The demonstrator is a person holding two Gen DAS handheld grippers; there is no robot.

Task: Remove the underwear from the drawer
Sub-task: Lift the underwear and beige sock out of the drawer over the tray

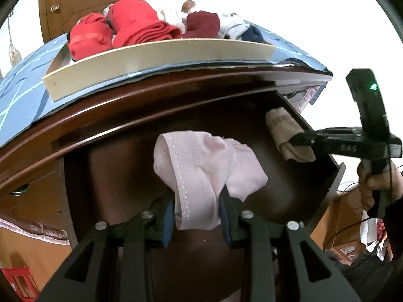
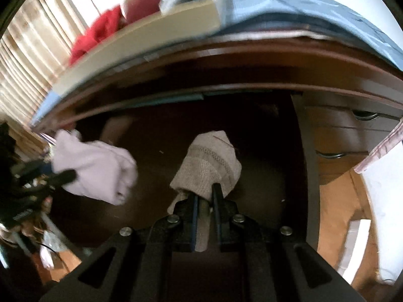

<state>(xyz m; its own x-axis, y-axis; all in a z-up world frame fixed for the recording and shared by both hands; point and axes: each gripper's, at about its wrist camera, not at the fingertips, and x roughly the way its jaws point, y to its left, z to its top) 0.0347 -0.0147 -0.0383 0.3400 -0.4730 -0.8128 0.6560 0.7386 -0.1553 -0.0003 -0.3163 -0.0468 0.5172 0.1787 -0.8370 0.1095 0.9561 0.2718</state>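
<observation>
Left wrist view: 2 grippers, 2 pieces of underwear out in the open. Left gripper (image 1: 197,207) is clamped on the pink underwear (image 1: 201,168), soft knit w/ a stitched, perforated elastic band, bunched up & held above the open drawer (image 1: 289,191). The drawer is dark reddish-brown wood, smooth; its floor looks bare where it shows, but the near part is hidden behind the gripper body. Right gripper (image 1: 293,142) comes in from the right edge, pinched on a beige underwear (image 1: 286,136), folded into a thick wad, over the drawer's right side wall. A hand (image 1: 377,183) holds its black handle; 1 green light on the handle's top. On the dresser top, on a blue patterned cloth (image 1: 25,95), sits 1 cream tray (image 1: 163,55), shallow & flat-walled, w/ rolled garments: 2 bright red, 1 dark red, a few white/pale ones & 1 navy. The back ones overlap, so exact count unclear.

Right wrist view: blurred, esp. upper part. Right gripper (image 2: 205,198) has jaws together on the beige underwear (image 2: 209,161), coarse waffle-like knit w/ a ribbed band, a strip of it trailing down between the fingers. Pink underwear (image 2: 95,166) at left, smeared, held by the left gripper (image 2: 68,176), which is mostly cut off at the frame edge. Cream tray (image 2: 156,32) & red garments above, fuzzy. 2 curved metal drawer handles at right on neighbouring drawers.
</observation>
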